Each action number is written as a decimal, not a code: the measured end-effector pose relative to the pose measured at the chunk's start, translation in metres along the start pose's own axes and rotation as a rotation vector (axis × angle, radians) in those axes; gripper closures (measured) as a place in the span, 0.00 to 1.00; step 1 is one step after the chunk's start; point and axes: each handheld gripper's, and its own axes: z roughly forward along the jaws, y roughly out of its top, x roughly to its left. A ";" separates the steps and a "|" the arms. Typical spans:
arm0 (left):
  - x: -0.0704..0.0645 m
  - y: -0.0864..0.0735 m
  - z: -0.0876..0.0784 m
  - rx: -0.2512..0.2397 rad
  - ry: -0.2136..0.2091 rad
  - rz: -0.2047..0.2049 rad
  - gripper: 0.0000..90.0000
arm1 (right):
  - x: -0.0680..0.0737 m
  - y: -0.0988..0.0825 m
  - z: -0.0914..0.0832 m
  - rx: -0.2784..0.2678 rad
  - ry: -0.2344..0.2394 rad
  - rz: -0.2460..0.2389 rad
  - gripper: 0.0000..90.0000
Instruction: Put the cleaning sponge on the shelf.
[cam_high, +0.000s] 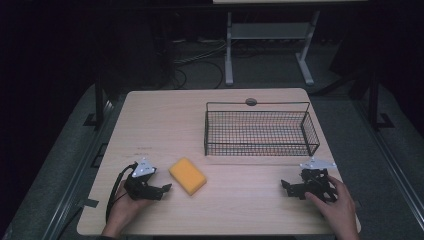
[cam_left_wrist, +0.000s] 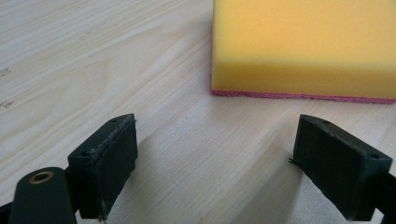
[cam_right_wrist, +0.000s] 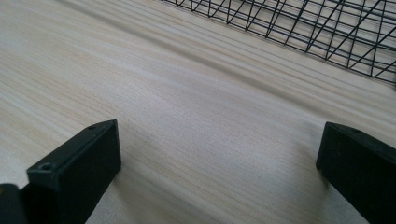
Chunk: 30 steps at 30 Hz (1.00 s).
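Left tool (cam_left_wrist: 212, 154) gaping near sponge (cam_left_wrist: 303, 46); right tool (cam_right_wrist: 219, 163) gaping.

Yellow sponge (cam_high: 187, 176), black wire basket (cam_high: 260, 131), pale woodgrain table (cam_high: 165, 120).

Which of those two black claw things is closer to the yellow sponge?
The left. The left gripper sits just beside the yellow sponge, jaws open toward it. The right gripper rests far across the table, below the wire basket.

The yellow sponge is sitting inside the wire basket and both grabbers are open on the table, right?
Not quite. The yellow sponge lies on the table, outside the wire basket, as the high view shows. The rest holds: the left gripper and right gripper are both open.
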 end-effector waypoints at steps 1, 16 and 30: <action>0.000 0.000 0.000 -0.001 0.000 -0.002 0.14 | 0.000 0.000 0.000 0.000 0.000 0.000 0.00; 0.000 0.001 -0.010 0.012 -0.005 -0.006 0.37 | 0.000 0.000 0.000 0.000 0.000 0.000 0.00; -0.001 0.023 -0.018 0.005 -0.103 -0.031 1.00 | 0.000 0.000 0.000 0.000 0.000 0.000 0.00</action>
